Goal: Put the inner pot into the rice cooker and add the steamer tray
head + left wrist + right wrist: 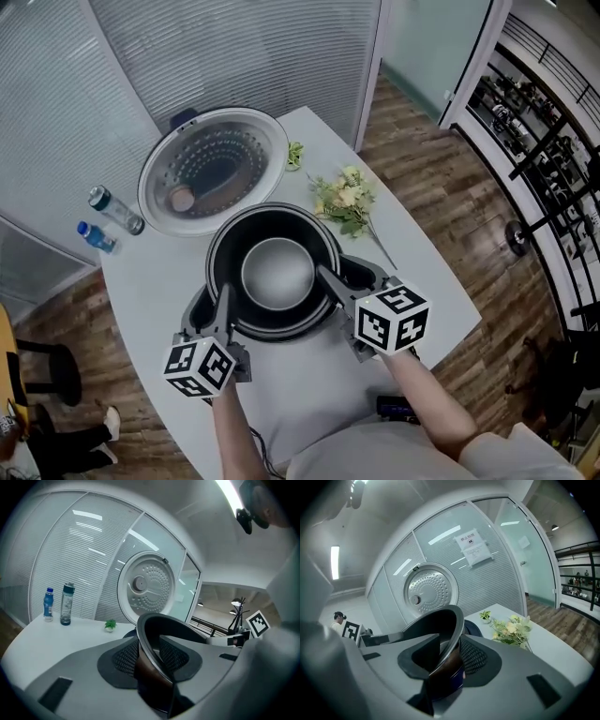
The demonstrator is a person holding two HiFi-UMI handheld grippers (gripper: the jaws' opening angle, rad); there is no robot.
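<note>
- Head view: a white counter (422, 281) carries everything, and the rice cooker (361, 272) stands at its middle.
- The cooker's lid (214, 171) stands swung open on the far side, with its dimpled inner plate facing up.
- The pot (225, 272) sits in the cooker's well with its rim about level with the cooker's top, so this step looks all but finished.
- The left hand-held gripper (223, 298) straddles the pot's rim on the near-left side. The wall stands between its jaws, but the pads look slack on it with mesh showing on both sides.
- The right hand-held gripper (328, 279) straddles the rim on the opposite side in the same way, loose rather than clamped.
- I judge the pot to be stiff metal with some weight and a smooth, slippery coated wall. The thin rim, pinched at two opposite points and kept level, is the only sound hold.
- A spray of flowers (342, 202) lies to the right of the lid.
- Two bottles (112, 211) stand at the counter's left edge.
- No steamer tray can be made out.
</note>
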